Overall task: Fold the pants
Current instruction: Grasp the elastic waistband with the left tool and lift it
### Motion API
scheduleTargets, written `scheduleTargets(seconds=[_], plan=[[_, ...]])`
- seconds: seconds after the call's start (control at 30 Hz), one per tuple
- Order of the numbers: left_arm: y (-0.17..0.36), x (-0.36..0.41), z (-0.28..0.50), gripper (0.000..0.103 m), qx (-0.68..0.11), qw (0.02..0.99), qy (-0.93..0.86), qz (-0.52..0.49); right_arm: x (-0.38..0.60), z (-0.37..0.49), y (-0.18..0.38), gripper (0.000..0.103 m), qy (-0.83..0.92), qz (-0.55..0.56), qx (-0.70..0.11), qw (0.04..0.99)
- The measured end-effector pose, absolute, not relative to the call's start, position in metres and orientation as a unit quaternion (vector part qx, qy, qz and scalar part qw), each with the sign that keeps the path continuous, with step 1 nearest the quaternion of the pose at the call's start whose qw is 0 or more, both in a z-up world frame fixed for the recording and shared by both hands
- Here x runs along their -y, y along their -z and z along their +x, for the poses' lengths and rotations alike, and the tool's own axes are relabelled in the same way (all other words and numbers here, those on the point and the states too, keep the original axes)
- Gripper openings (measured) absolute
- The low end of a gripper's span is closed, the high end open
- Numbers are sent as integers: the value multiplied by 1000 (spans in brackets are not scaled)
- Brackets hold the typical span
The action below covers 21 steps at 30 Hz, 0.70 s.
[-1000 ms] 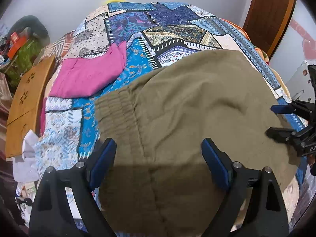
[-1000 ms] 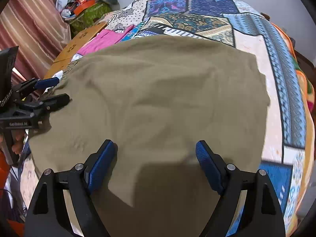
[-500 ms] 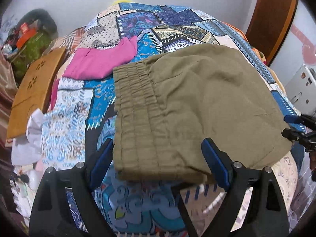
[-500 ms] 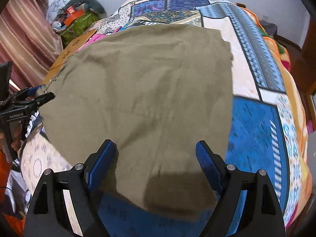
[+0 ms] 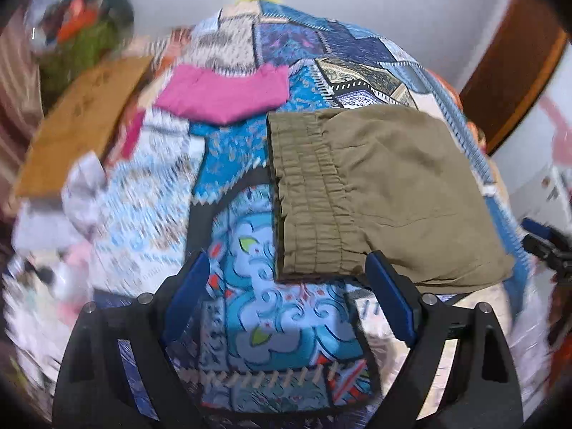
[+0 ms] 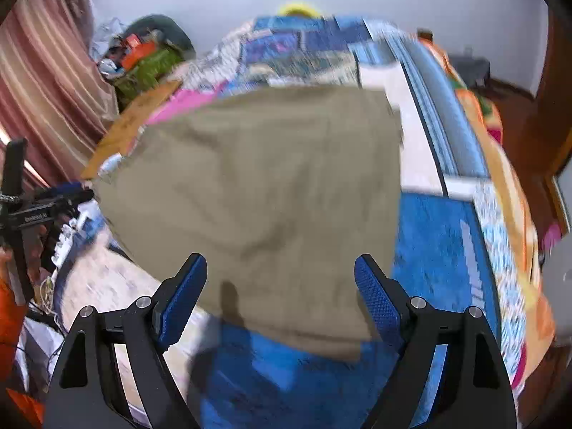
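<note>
As your left gripper [image 5: 286, 300] backs off wide open and empty, the pants [image 5: 379, 193] lie folded on the quilt [image 5: 250, 321]; from the right, your right gripper [image 6: 280, 296] has withdrawn too, spread and empty, so folding looks finished

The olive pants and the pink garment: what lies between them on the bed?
In the left wrist view, only bare patchwork bedspread lies between the olive pants and the pink garment; nothing else rests there.
</note>
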<state>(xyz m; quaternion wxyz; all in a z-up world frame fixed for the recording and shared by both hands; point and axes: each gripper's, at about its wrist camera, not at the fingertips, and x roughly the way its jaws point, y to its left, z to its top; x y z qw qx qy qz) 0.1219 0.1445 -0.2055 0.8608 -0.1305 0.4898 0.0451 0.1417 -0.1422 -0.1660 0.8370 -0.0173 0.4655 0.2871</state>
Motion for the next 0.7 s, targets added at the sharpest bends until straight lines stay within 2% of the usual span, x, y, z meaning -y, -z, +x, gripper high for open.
scheduleTargets(seconds=[0.23, 0.47, 0.7], plan=[[219, -144, 113, 89, -503, 832, 12, -234, 92, 144, 156, 82, -309, -36, -415, 855], [228, -123, 121, 89, -520, 813, 58, -254, 61, 149, 192, 82, -305, -44, -446, 840], [245, -137, 139, 89, -504, 793, 71, -334, 63, 145, 207, 82, -319, -61, -455, 829]])
